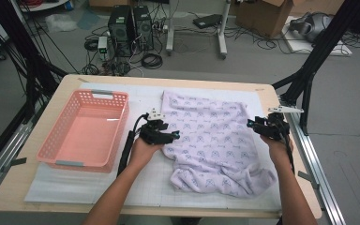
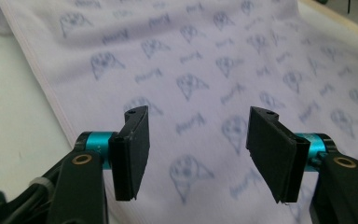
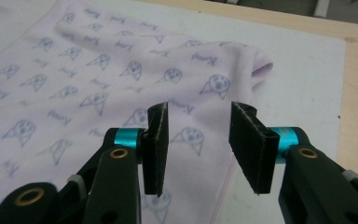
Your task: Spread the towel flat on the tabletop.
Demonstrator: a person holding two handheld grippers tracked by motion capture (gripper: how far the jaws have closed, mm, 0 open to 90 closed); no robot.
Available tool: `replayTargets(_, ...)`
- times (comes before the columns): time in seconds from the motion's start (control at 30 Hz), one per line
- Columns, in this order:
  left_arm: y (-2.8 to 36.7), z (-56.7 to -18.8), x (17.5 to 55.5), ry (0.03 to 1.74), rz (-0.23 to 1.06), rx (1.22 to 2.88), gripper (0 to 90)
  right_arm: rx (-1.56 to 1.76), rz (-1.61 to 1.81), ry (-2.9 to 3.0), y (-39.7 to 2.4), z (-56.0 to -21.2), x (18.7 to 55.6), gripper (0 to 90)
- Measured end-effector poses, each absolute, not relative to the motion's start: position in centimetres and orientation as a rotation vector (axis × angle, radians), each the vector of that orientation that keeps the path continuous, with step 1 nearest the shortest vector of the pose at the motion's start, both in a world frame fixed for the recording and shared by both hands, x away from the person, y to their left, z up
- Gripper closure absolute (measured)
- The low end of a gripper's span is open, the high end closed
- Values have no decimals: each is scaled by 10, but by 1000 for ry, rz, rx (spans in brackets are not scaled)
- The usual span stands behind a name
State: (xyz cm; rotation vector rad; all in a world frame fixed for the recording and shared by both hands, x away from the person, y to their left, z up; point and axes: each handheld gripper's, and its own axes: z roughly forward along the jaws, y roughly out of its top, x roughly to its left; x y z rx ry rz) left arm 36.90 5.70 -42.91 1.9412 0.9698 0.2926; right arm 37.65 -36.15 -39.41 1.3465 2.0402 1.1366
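Across the middle of the high view sits the table (image 1: 37, 187), a light wooden top with a white mat over most of it. On the mat, right of centre, lies the cloth (image 1: 211, 140), a pale lilac piece printed with small blue dog faces. Its upper part is spread fairly flat, while the lower edge, toward the bottom of the frame, is bunched and rumpled. At the left of the picture stands a pink basket (image 1: 65, 161) with nothing in it, well apart from the cloth.

The person's two forearms come up from the bottom edge. The left gripper (image 1: 174, 136) hangs at the cloth's left edge, and the right gripper (image 1: 250, 123) at its right edge, near the upper right corner. In the left gripper view the left gripper (image 2: 193, 154) has its jaws spread wide, the printed fabric (image 2: 205, 70) showing between them and the hem running down the left of the frame. In the right gripper view the right gripper (image 3: 197, 144) is likewise released, poised over the fabric (image 3: 74, 98) close to its right hem, with a folded-over corner in the upper middle of that frame.

Nothing is gripped. By my reading, the job looks barely begun: no neat fold shows, and the basket waits. Seizing both side edges, folding, and perhaps stowing the cloth all appear left to do.
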Motion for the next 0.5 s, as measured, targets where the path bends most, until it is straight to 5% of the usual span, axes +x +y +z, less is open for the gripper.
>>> replayTargets(0.2,60,-446,350,981,226,1997,368,1299,1130,2093,-359,-400,344,553)
replayTargets(0.37,50,-451,341,919,308,2032,406,1343,1039,2171,-357,-418,329,482)
replayTargets(0.4,48,-450,340,911,359,2051,484,1336,1008,2203,-357,-424,330,481)
replayTargets(0.47,50,-450,344,929,359,2038,817,1343,931,2262,-352,-435,331,488)
replayTargets(0.5,52,-450,348,951,337,2029,854,1341,898,2276,-349,-440,332,508)
